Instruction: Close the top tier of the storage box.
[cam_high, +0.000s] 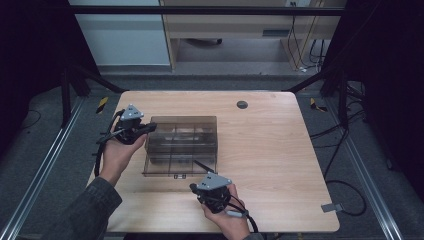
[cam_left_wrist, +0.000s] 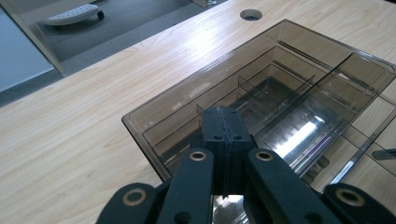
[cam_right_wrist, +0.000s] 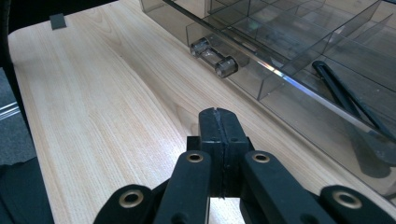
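Pale wooden table, smoked plastic organiser box left of centre. Left gripper pinched shut against its left edge, right gripper shut, empty, near the front handle, probably steadying and opening.

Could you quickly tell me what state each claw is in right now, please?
Left claw: shut, holding nothing, at the rim of the smoked plastic organiser box.
Right claw: shut, holding nothing, above the table beside the box.

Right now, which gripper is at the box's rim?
The left gripper: its shut jaws reach over the smoked plastic box. The right gripper sits apart, over bare table.
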